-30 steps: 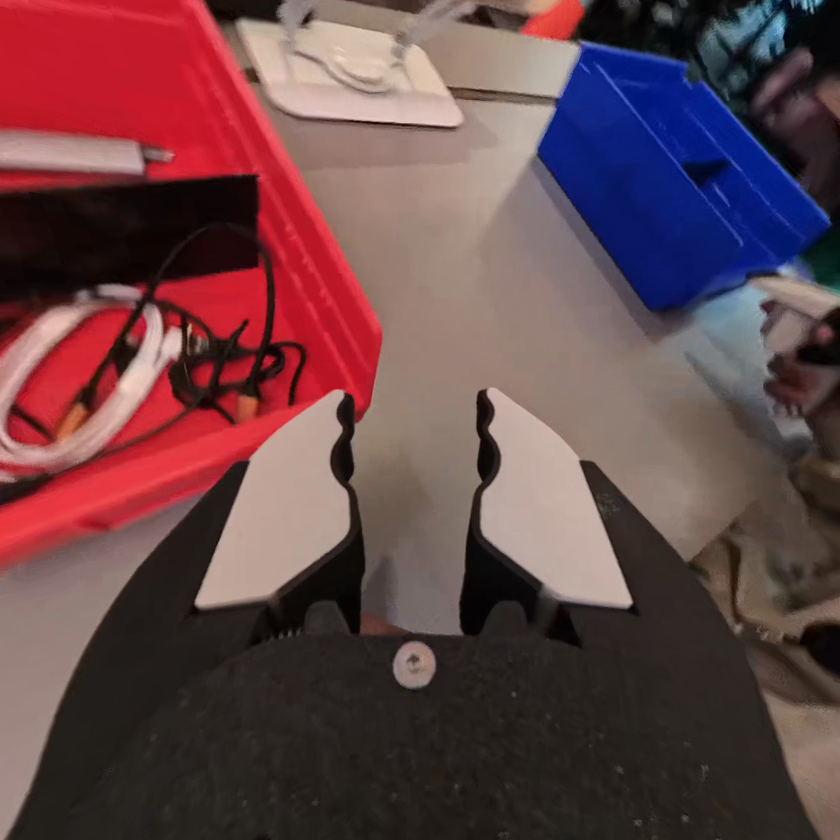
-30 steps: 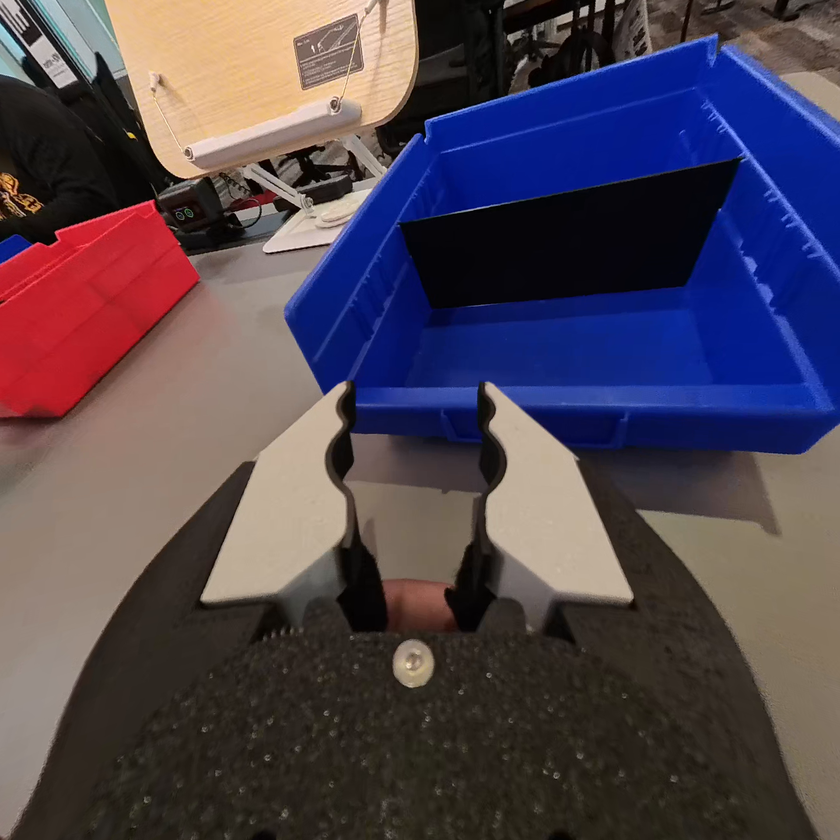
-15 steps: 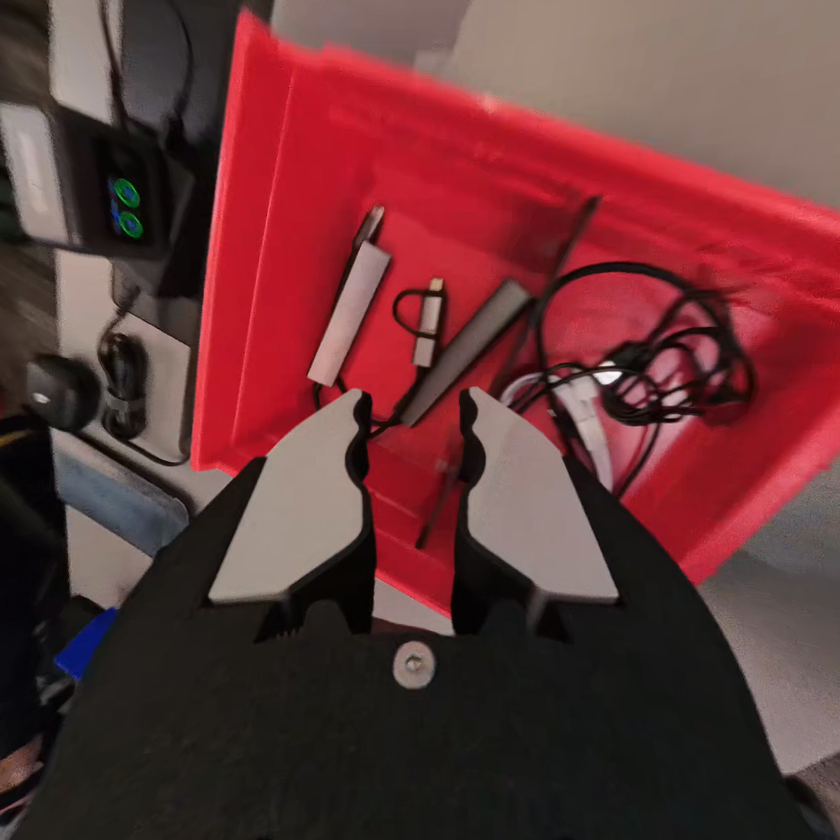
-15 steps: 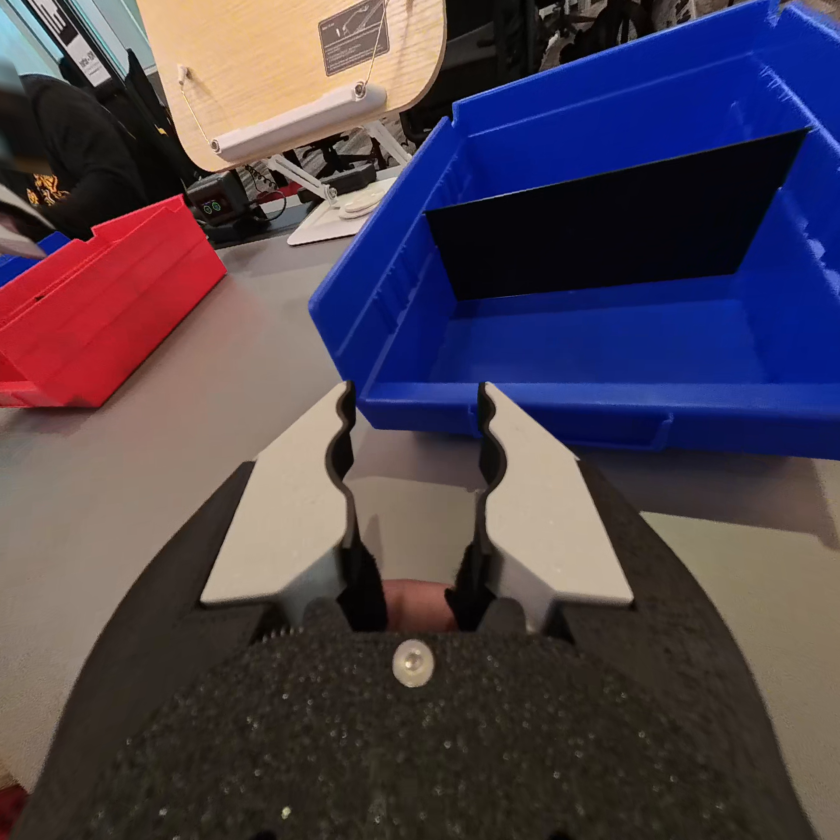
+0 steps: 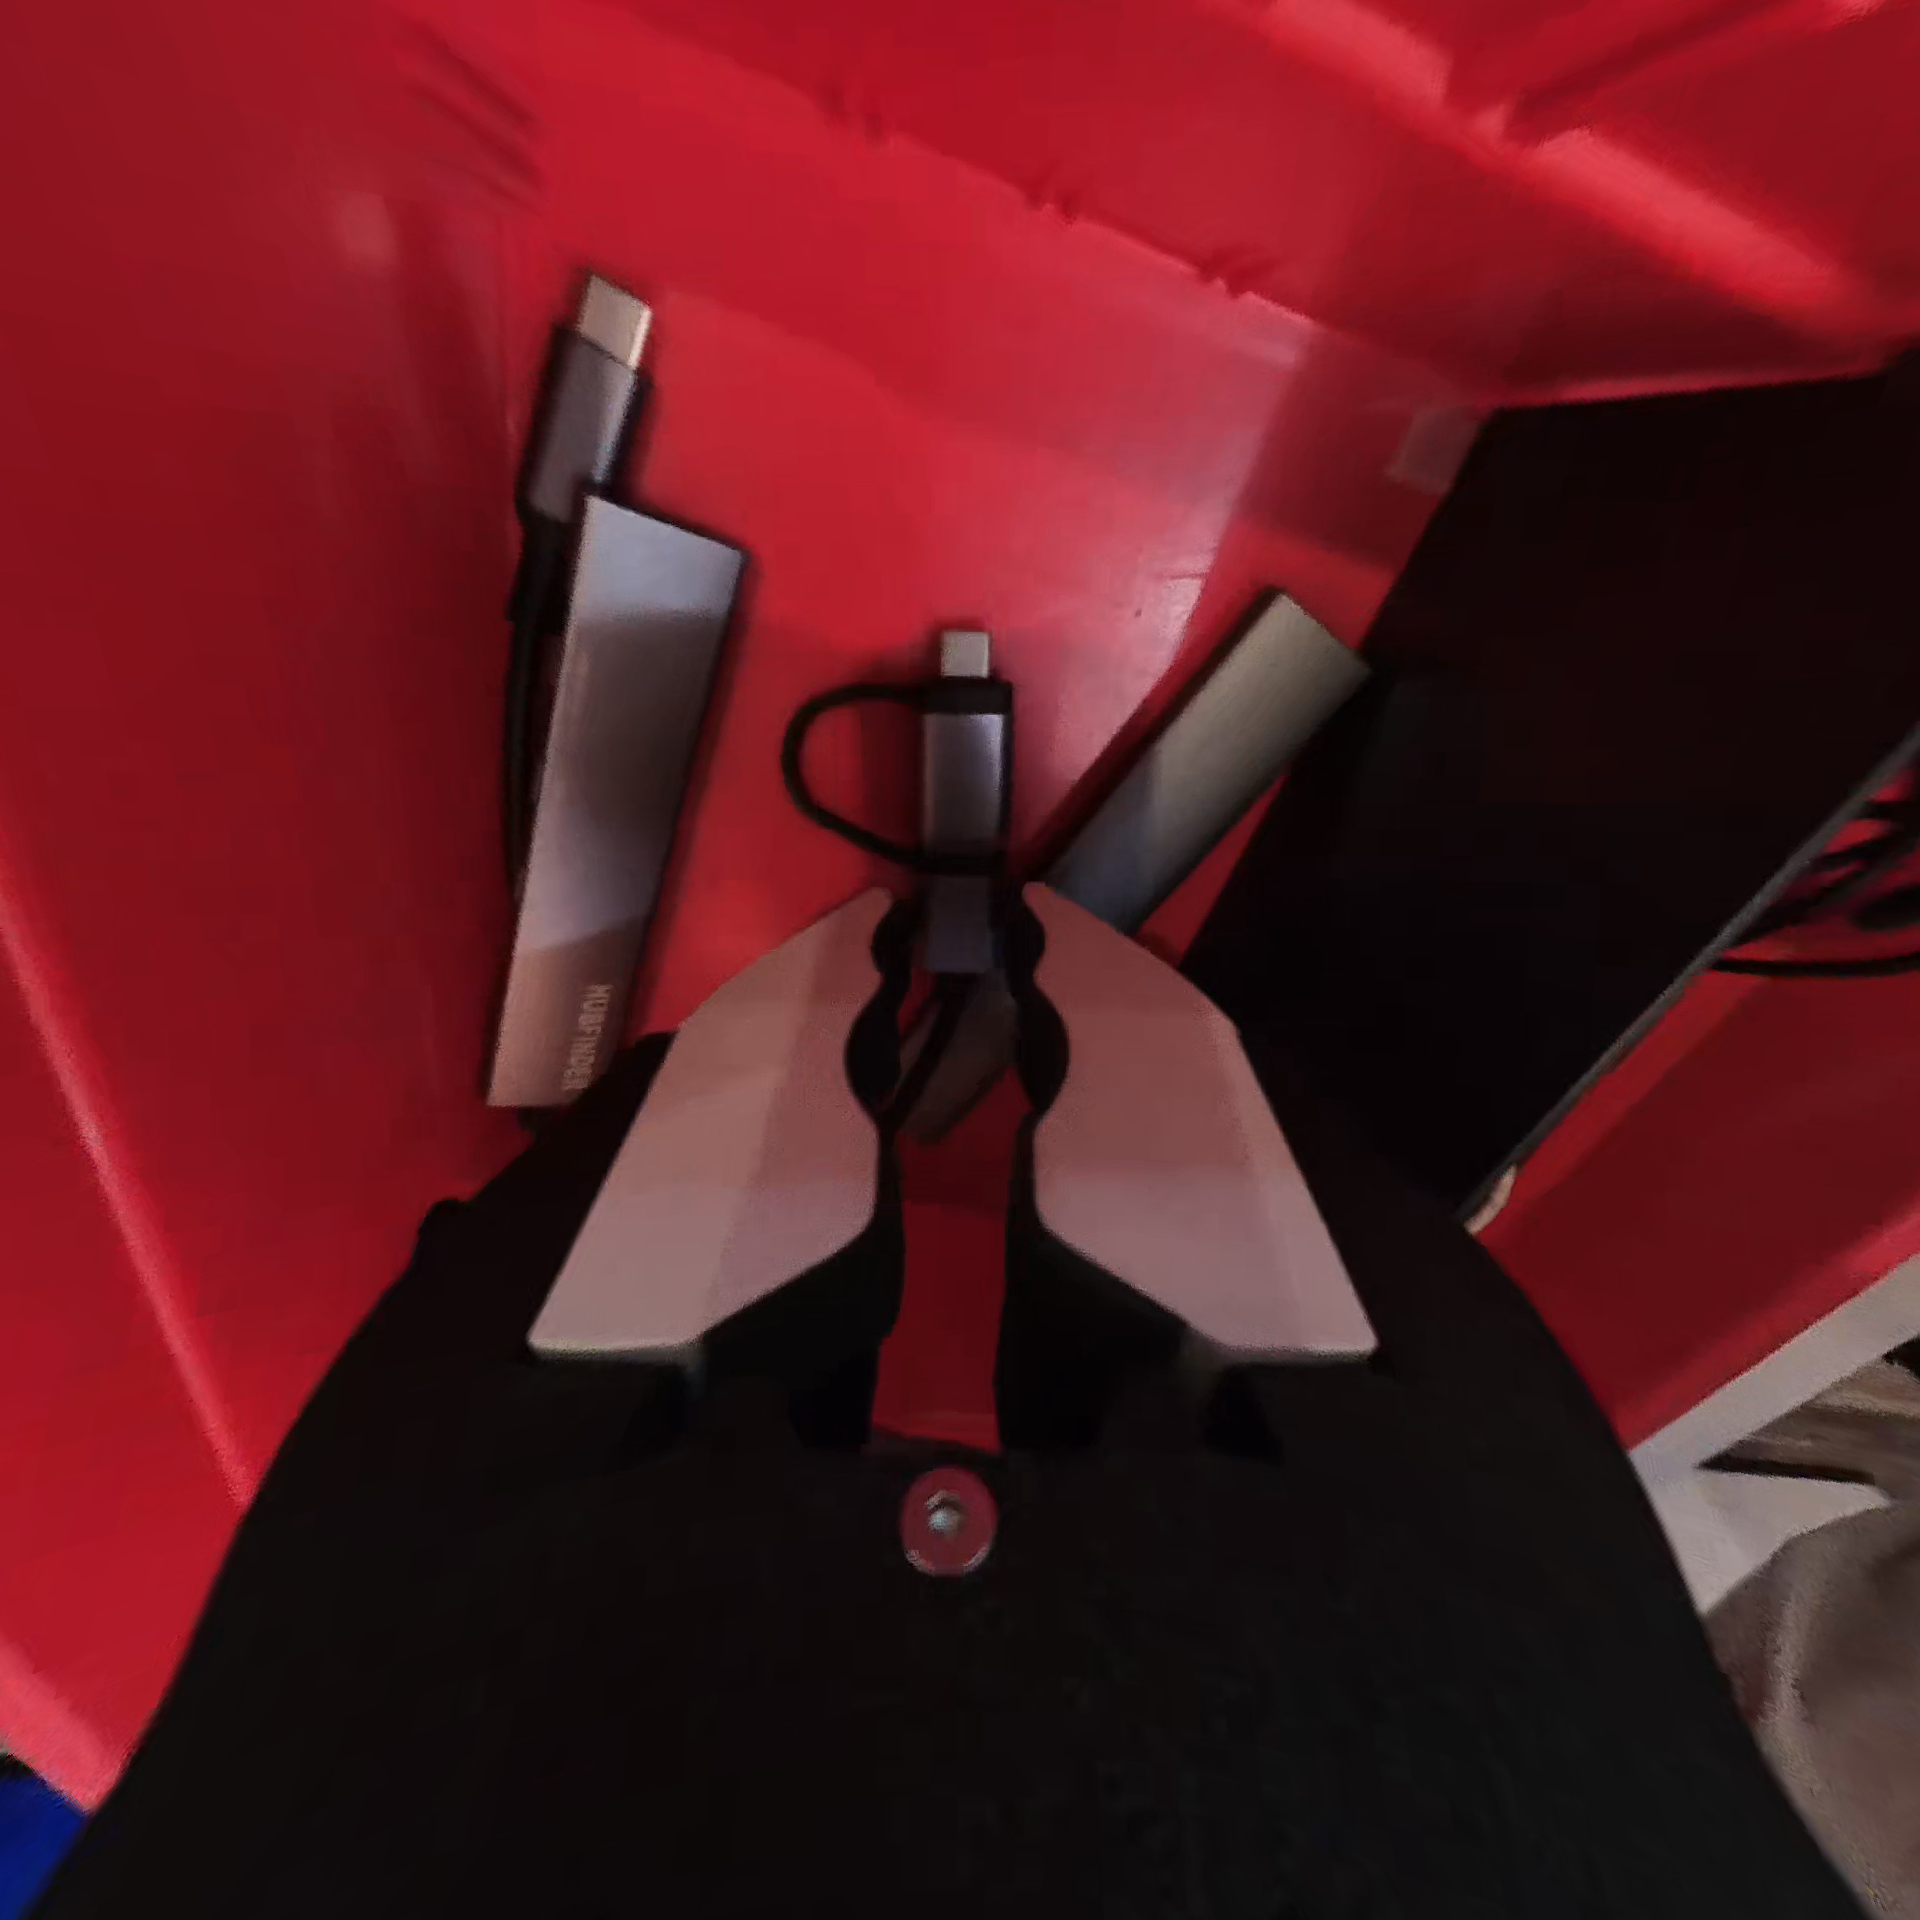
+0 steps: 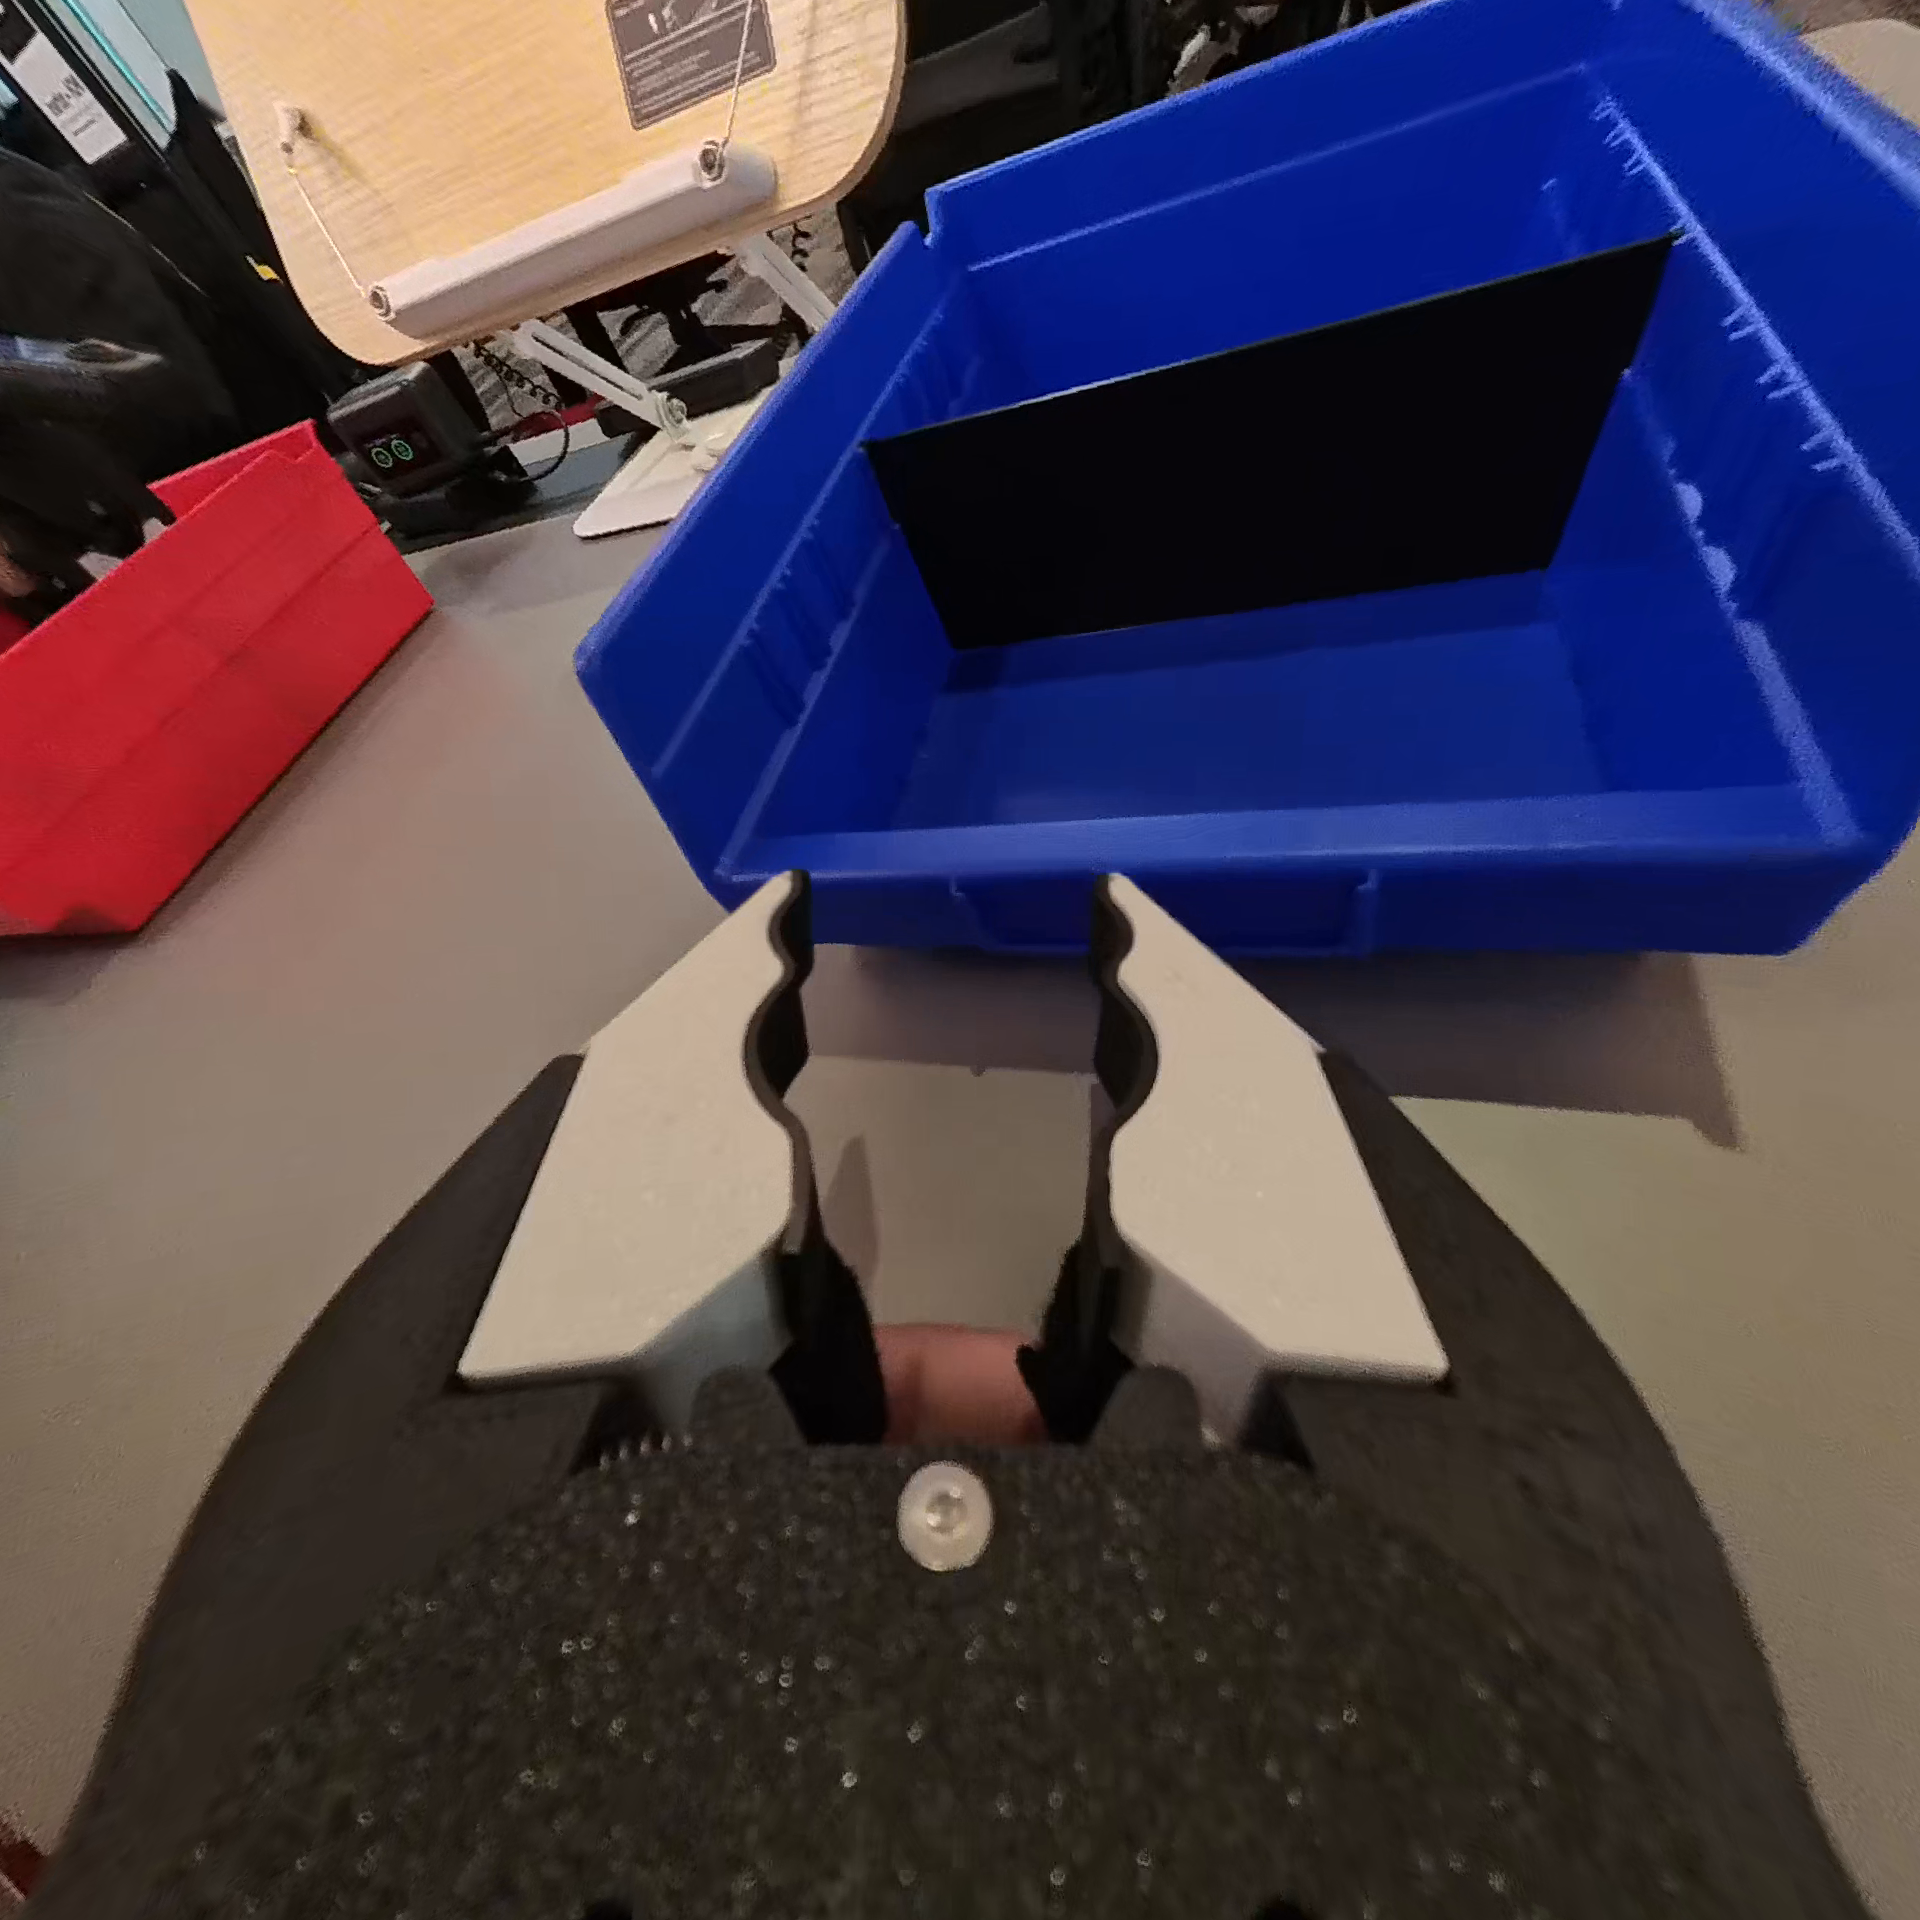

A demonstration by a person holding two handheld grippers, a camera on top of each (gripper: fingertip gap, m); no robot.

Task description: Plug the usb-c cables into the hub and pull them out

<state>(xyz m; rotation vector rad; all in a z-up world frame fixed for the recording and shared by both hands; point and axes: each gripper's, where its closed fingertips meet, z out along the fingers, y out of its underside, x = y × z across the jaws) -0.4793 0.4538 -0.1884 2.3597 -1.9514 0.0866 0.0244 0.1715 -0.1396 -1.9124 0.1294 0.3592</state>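
USB-C plug [image 5: 961,821] base hidden between left jaws, contact unclear; right jaws wide, empty.

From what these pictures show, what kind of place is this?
Probably an office or lab workbench for sorting parts: a grey table holds a red plastic bin and a blue plastic bin with a black divider; a tilted wooden stand sits behind.

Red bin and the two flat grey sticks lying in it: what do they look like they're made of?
Red bin: looks like moulded plastic, semi-glossy, with soft highlights on its walls and floor. Left stick and right stick: probably brushed or anodised metal, going by the matte grey sheen and crisp edges, though painted plastic can't be ruled out.
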